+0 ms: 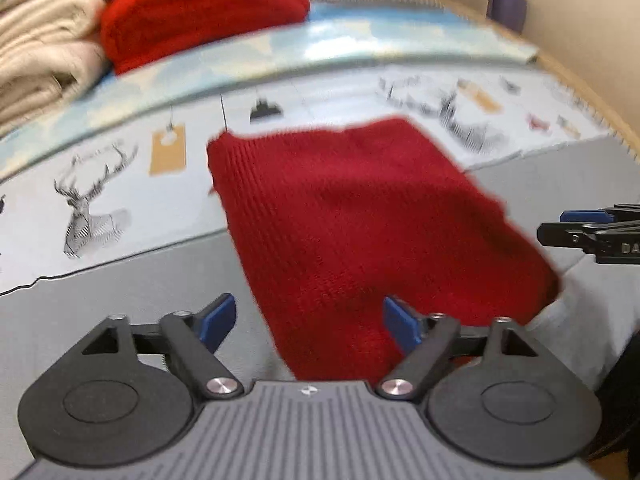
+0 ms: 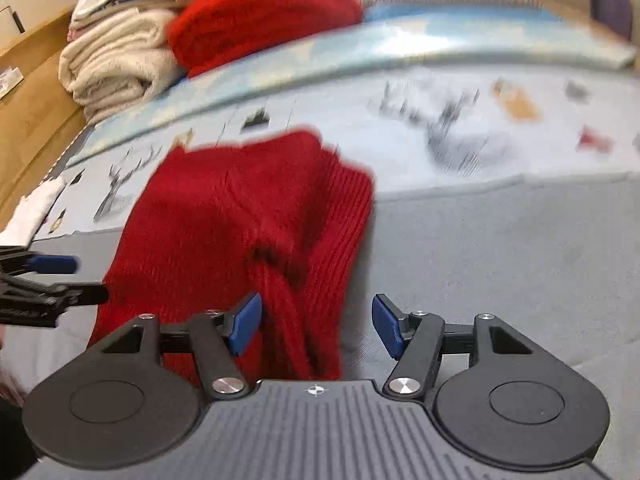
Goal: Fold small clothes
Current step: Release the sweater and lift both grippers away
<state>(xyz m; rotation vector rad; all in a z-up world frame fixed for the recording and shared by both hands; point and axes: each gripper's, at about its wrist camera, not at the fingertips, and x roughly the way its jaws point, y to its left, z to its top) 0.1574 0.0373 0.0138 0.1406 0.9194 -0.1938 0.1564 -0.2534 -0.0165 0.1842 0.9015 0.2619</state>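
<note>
1. We see the red knit garment lying on the grey mat, its long axis running away from us.
2. Both left tongs and right tongs gape empty at its near end; the right sit closer to the bunched fold.

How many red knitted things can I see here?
2. One red knit lies on the grey mat just ahead of both sets of open jaws; a second red knit sits at the back beside the cream towels. More may be hidden.
</note>
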